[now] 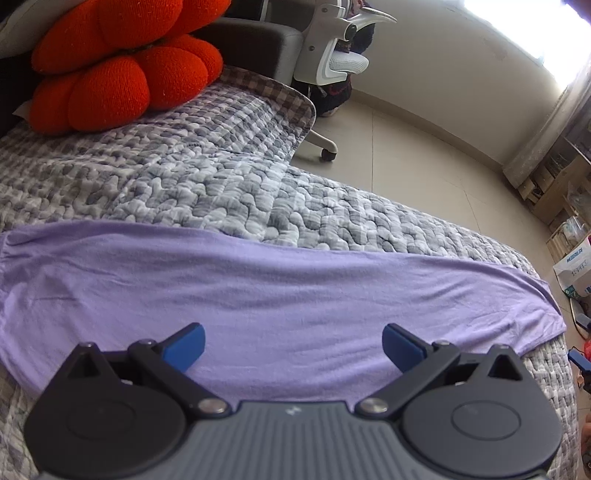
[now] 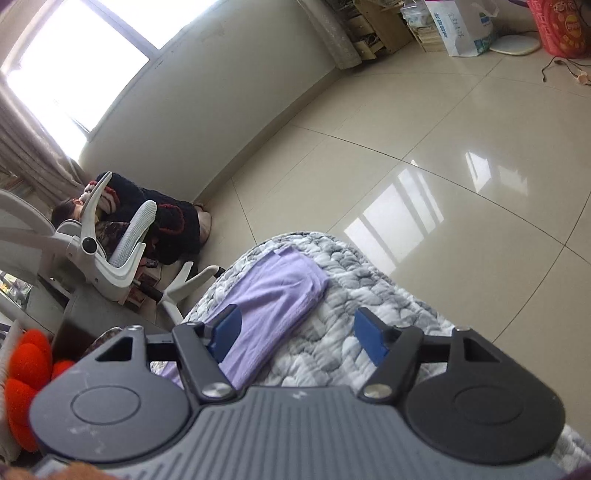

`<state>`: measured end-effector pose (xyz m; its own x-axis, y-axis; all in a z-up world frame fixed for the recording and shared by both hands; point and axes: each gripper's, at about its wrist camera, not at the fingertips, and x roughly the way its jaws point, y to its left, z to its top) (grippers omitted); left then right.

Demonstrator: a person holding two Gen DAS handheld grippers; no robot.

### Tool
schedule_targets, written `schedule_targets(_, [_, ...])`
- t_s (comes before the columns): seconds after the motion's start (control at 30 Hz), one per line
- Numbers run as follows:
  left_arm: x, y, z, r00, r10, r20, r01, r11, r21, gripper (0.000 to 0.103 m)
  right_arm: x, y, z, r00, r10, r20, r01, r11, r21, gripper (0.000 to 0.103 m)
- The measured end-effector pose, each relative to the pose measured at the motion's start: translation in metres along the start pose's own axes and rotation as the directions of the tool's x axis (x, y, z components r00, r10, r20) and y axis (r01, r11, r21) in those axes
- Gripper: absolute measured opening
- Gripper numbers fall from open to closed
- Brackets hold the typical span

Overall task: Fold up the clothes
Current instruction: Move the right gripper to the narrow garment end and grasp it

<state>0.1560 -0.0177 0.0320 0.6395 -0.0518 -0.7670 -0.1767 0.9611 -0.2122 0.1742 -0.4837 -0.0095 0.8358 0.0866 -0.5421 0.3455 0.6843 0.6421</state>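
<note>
A lilac garment (image 1: 258,291) lies flat in a long folded band across the grey-and-white quilted bed cover (image 1: 207,177). My left gripper (image 1: 293,345) hovers just above its near half, open, blue pads wide apart with nothing between them. In the right wrist view the same lilac garment (image 2: 273,302) runs away toward the bed's corner, its folded end showing stacked layers. My right gripper (image 2: 299,338) is above the cloth's near part and the quilt (image 2: 354,291), open. Its left pad is over the lilac cloth, its right pad over the quilt; nothing is held.
An orange-red pumpkin-shaped cushion (image 1: 118,70) sits at the head of the bed. A white office chair (image 2: 110,240) draped with dark clothes stands beside the bed. Glossy tiled floor (image 2: 424,166) lies beyond the bed's edge; bags and shelves (image 2: 461,29) line the far wall.
</note>
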Motion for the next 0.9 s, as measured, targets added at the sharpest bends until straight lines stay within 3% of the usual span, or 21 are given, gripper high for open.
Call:
schedule_targets(0.23, [0.004, -0.004, -0.002, 1.000, -0.004, -0.021, 0.004, 1.000, 0.011, 0.102, 0.021, -0.002, 0.004, 1.000, 0.022, -0.012, -0.022, 0.999, 0.036, 0.052])
schedule_targets(0.47, [0.007, -0.005, -0.002, 0.999, -0.018, -0.034, 0.018, 1.000, 0.014, 0.102, 0.029, 0.007, 0.000, 1.000, -0.007, 0.008, 0.007, 1.000, -0.031, 0.048])
schedule_targets(0.6, [0.007, -0.004, -0.002, 0.999, -0.023, -0.036, 0.023, 1.000, 0.006, 0.102, 0.029, 0.012, -0.005, 0.999, -0.040, 0.026, 0.042, 0.996, -0.074, 0.019])
schedule_targets(0.73, [0.006, 0.000, -0.001, 0.999, -0.039, -0.037, 0.038, 0.999, -0.012, 0.102, 0.029, 0.020, -0.012, 0.997, -0.061, 0.052, 0.066, 0.993, -0.103, 0.012])
schedule_targets(0.9, [0.007, 0.009, 0.001, 0.998, -0.053, -0.035, 0.050, 0.997, -0.060, 0.102, 0.024, 0.022, -0.012, 0.997, -0.021, 0.076, 0.025, 0.998, -0.057, 0.007])
